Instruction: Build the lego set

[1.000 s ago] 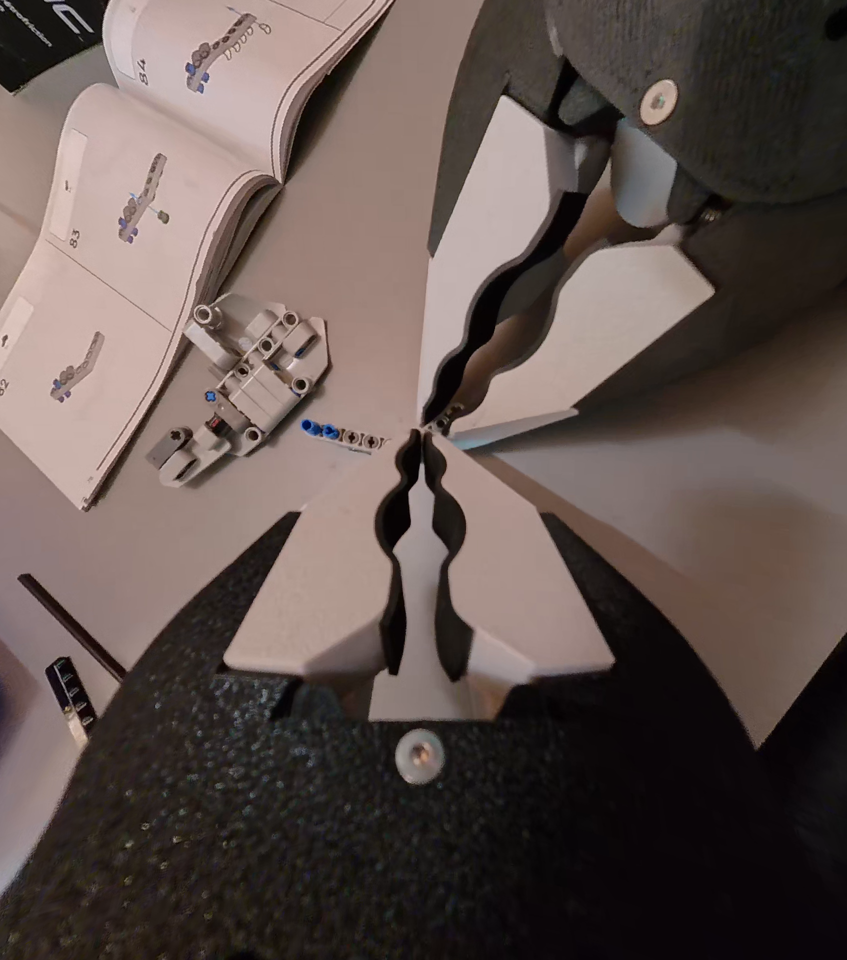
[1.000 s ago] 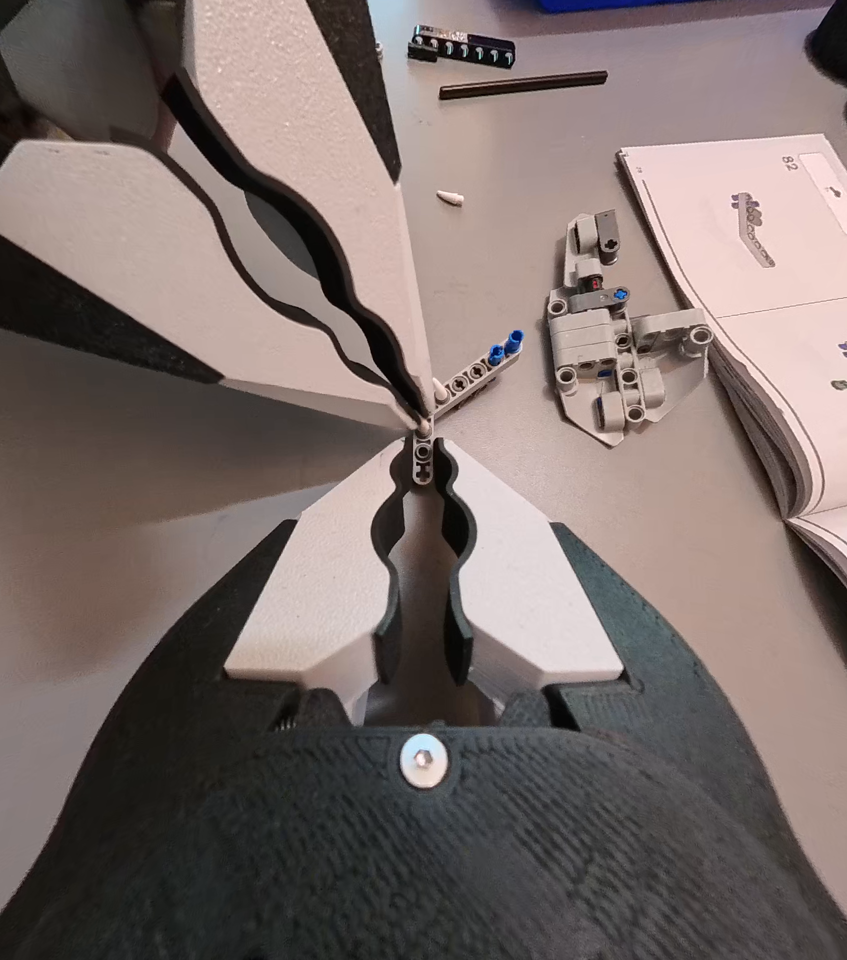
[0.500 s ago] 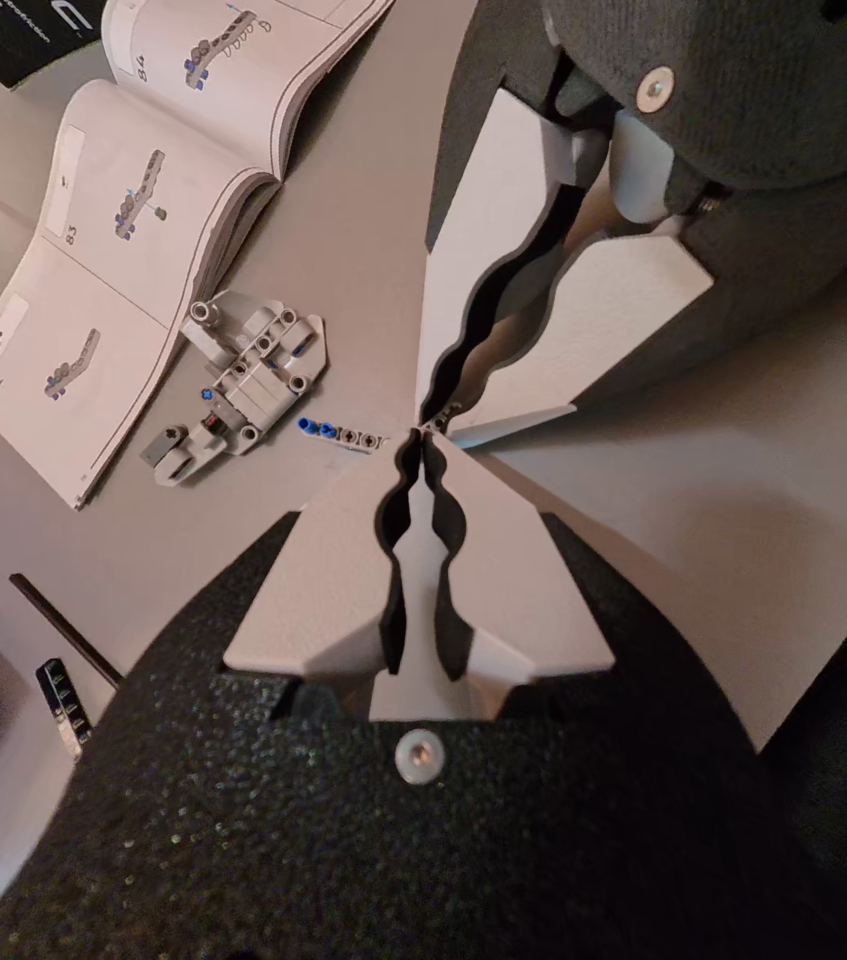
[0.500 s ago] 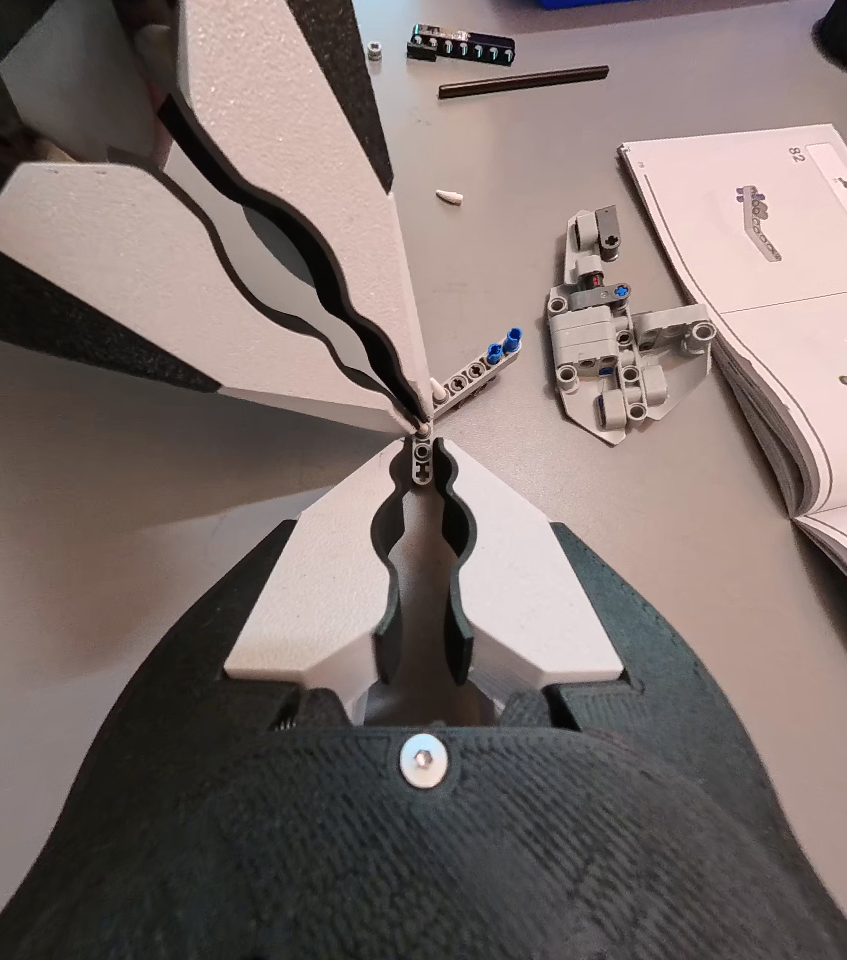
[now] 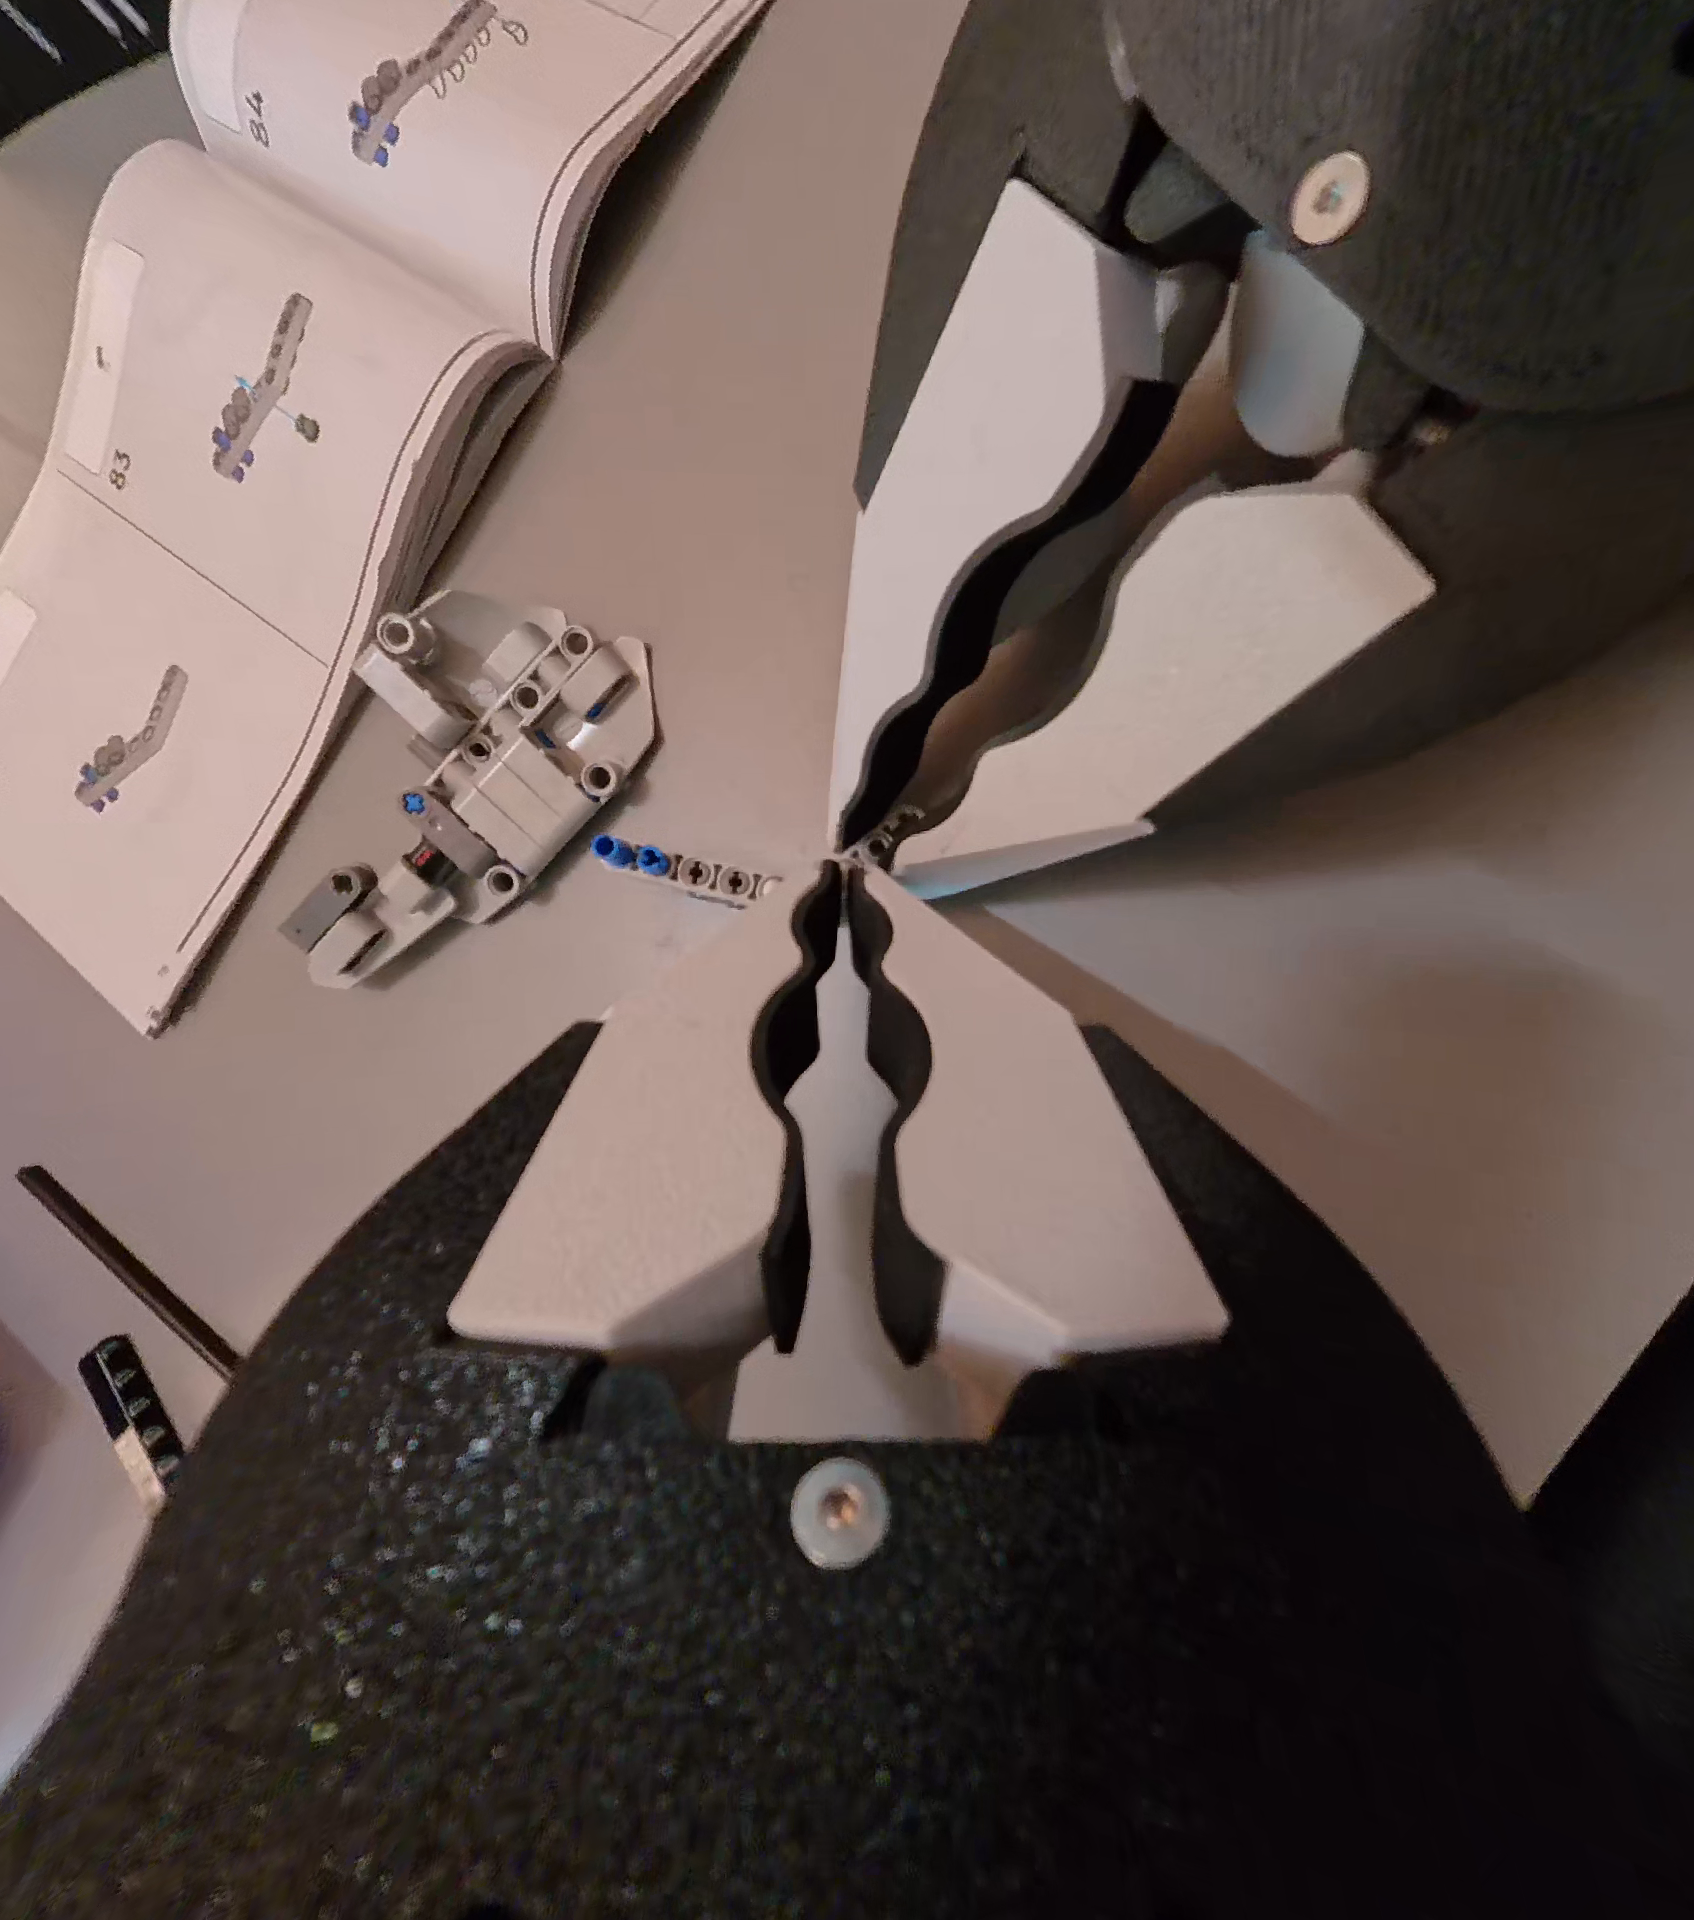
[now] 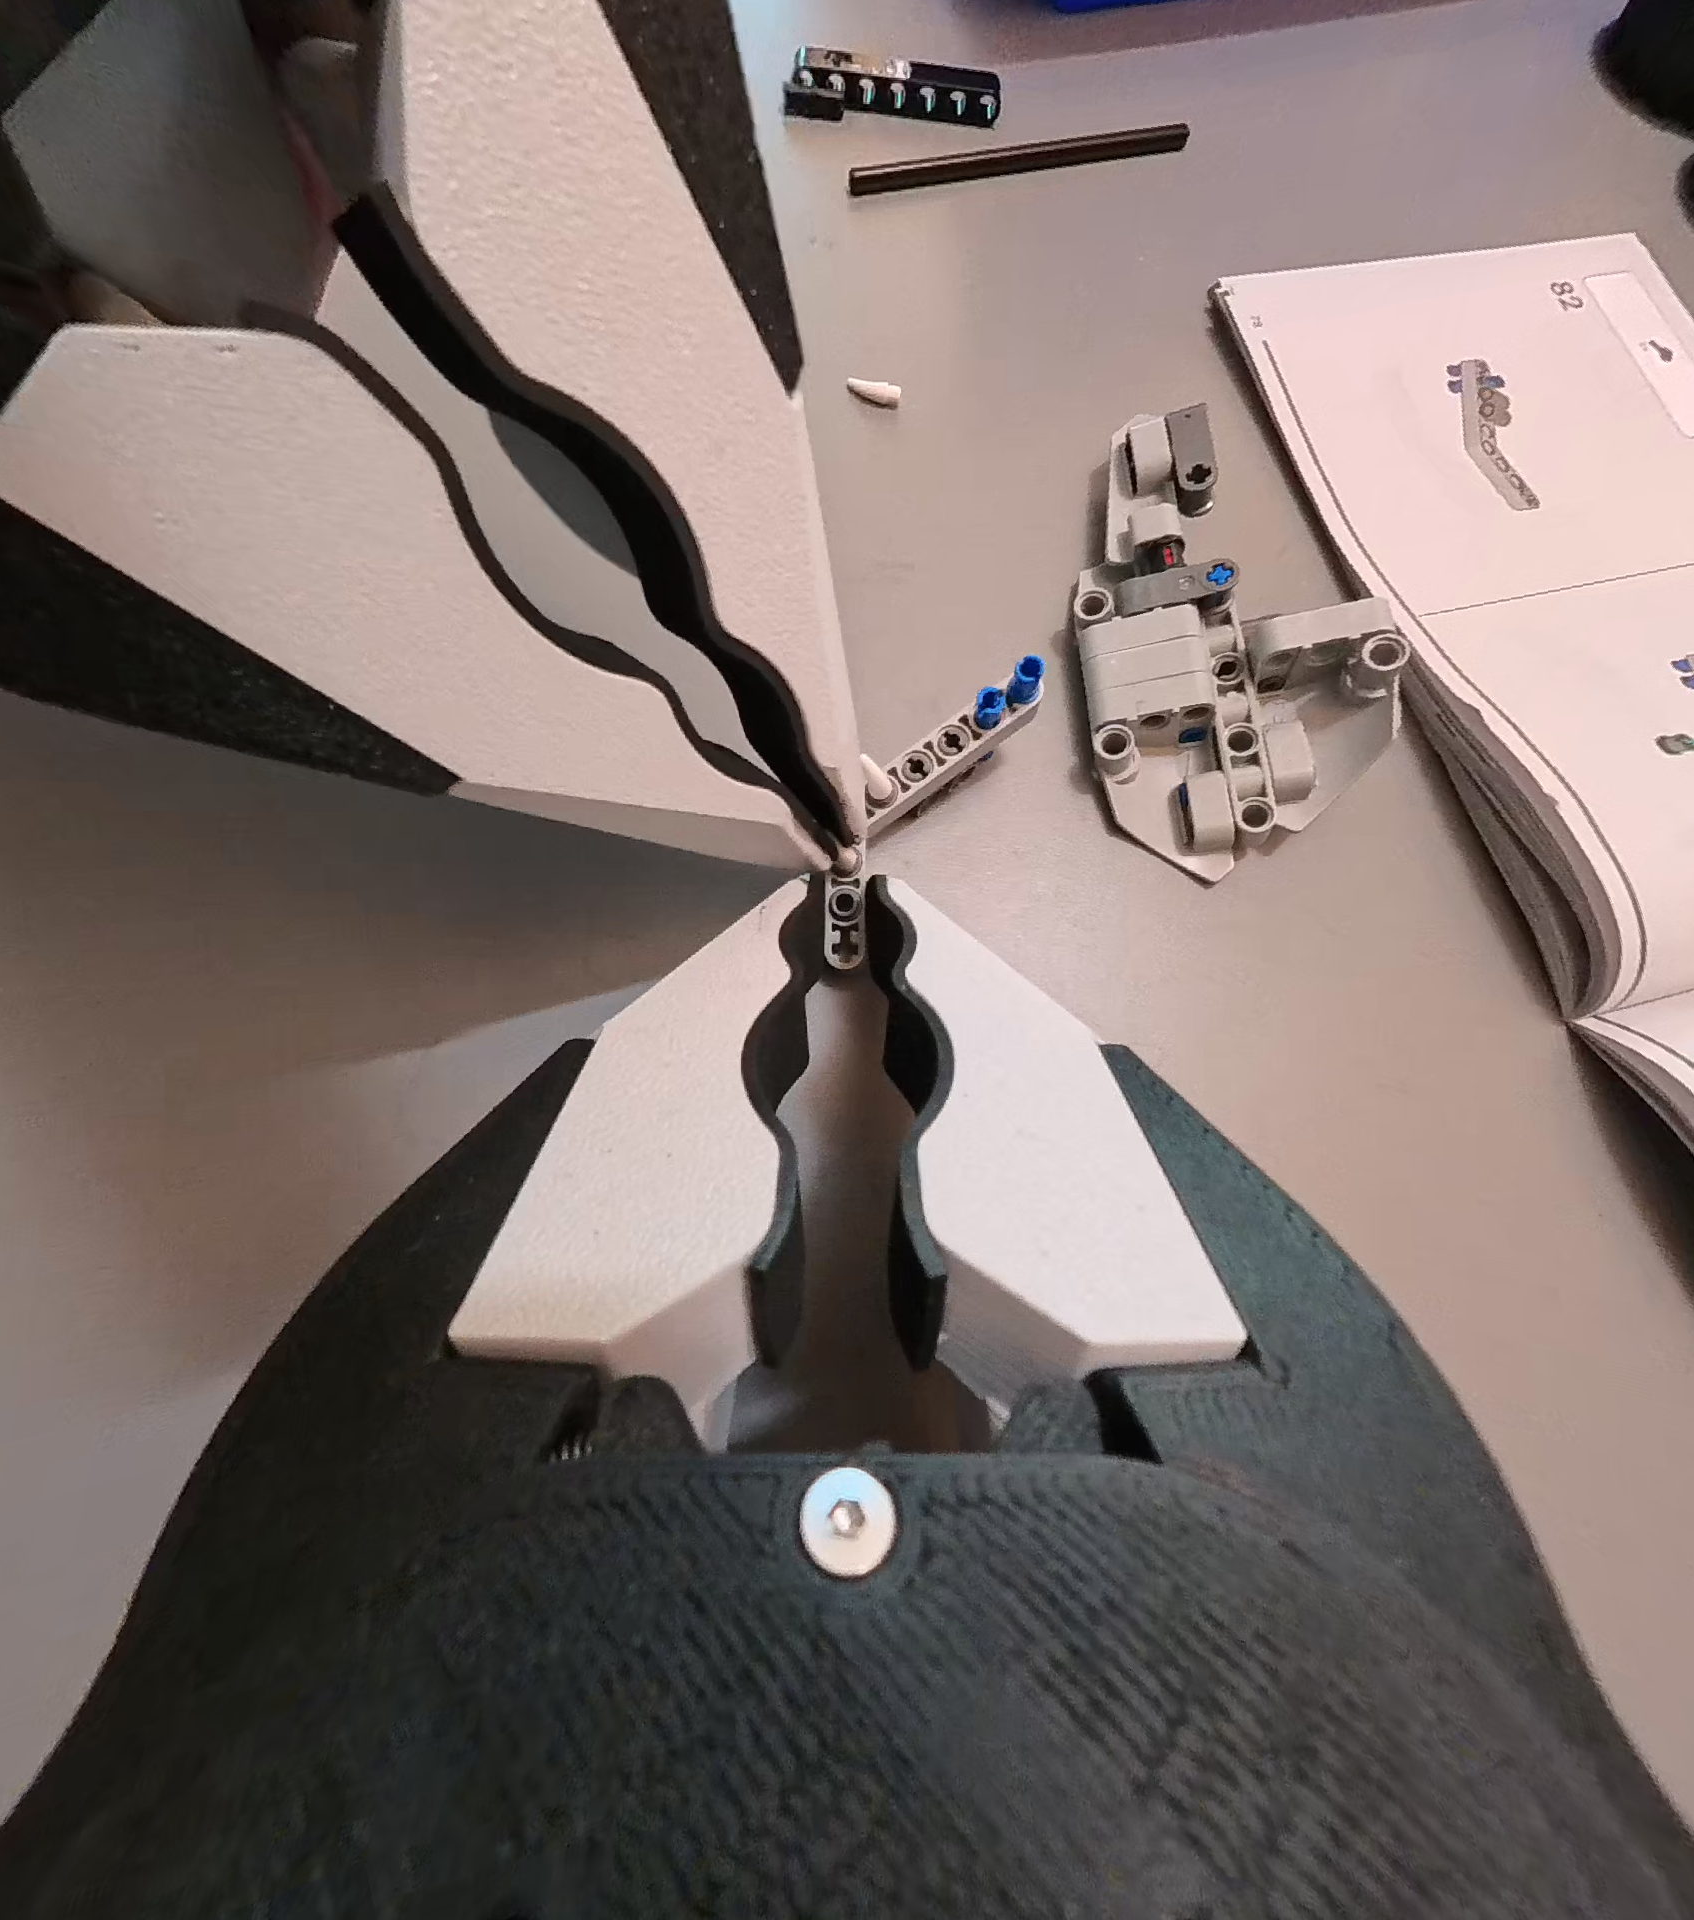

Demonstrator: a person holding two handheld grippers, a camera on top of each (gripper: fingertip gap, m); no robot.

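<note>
Tip to tip is how we have the two tools: the right hand-held gripper (image 6: 845,920) is clenched on a small grey connector (image 6: 844,921), a short piece with a round hole and a cross hole, held upright at the very ends of its fingers. The left hand-held gripper (image 5: 843,883) meets it from the far left, its jaws pressed nearly together on a small pale pin (image 6: 851,858) whose tip just touches the connector's far end.

We judge the step in hand to be seating that pin into the connector's round hole. Next we need a straight push along the pin's own line, with the right tool holding firm so the connector does not twist in its grasp; the pieces are tiny, so a slight misalignment could flick the pin loose.

Just beyond the tips on the grey worktop (image 6: 1030,1091) lies a grey beam with blue pins (image 6: 957,732). Farther right sit the partly built grey assembly (image 6: 1207,675) and the open instruction booklet (image 6: 1570,582). At the far edge lie a black axle (image 6: 1019,159) and a black beam (image 6: 895,97); a second pale pin (image 6: 874,391) rests loose nearby.
</note>
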